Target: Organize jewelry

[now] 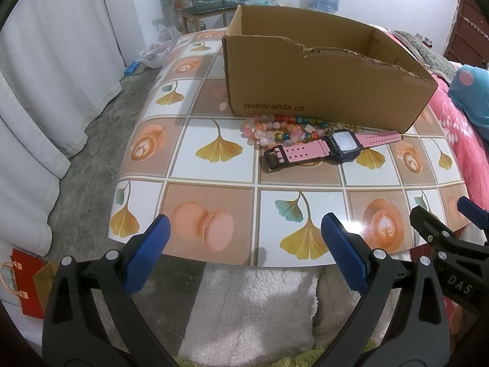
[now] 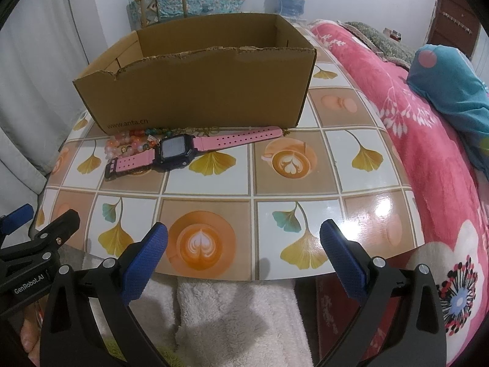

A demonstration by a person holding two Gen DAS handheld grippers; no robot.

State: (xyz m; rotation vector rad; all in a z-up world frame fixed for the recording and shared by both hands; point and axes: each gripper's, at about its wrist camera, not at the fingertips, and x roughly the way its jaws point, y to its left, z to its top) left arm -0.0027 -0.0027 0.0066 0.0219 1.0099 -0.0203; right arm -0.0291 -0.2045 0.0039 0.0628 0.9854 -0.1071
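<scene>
Low over the table (image 1: 214, 183) edge, left gripper (image 1: 244, 253) and right gripper (image 2: 243, 257), fingers apart, empty

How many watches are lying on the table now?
1. The pink-strap watch lies on the table, in front of the cardboard box, beside the bead bracelets. More could be hidden inside the box.

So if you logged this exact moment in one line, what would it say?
left gripper: open, empty | right gripper: open, empty | pink watch, bead bracelets: on table before cardboard box | nothing grasped yet
</scene>
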